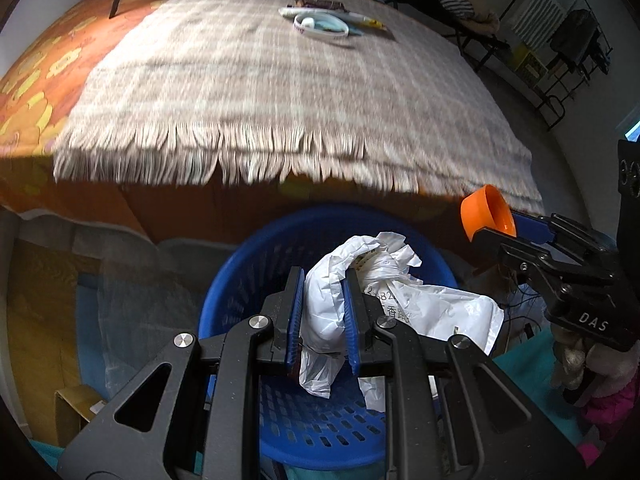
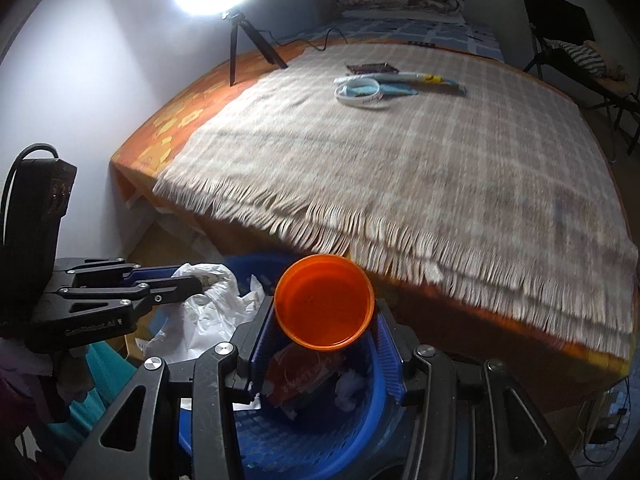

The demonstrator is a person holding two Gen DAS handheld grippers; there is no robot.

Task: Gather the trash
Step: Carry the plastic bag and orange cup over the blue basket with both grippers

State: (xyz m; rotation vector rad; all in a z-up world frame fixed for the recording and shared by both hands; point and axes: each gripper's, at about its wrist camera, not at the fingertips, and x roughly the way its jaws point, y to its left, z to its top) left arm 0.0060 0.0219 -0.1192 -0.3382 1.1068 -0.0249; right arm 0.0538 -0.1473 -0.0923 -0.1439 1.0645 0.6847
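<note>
My left gripper (image 1: pixel 322 280) is shut on a crumpled white plastic bag (image 1: pixel 400 304), held over the blue perforated basket (image 1: pixel 240 280). My right gripper (image 2: pixel 325 312) is shut on an orange plastic cup (image 2: pixel 325 306), whose open mouth faces the camera, above the same basket (image 2: pixel 280 440). The left wrist view shows that cup (image 1: pixel 486 212) at the right, beside the bag. In the basket lie a red wrapper (image 2: pixel 304 376) and white crumpled paper (image 2: pixel 350 390). Far back on the bed lie a white ring-shaped lid (image 2: pixel 360 94), long wrappers (image 2: pixel 412 78) and a dark wrapper (image 2: pixel 370 67).
A bed with a fringed plaid blanket (image 2: pixel 400 160) over an orange sheet (image 2: pixel 168 128) fills the space ahead. A tripod lamp (image 2: pixel 236 32) stands on the bed's far left. Folding chair (image 2: pixel 580 60) and racks (image 1: pixel 560 60) stand to the right. Cardboard (image 1: pixel 76 408) lies left of the basket.
</note>
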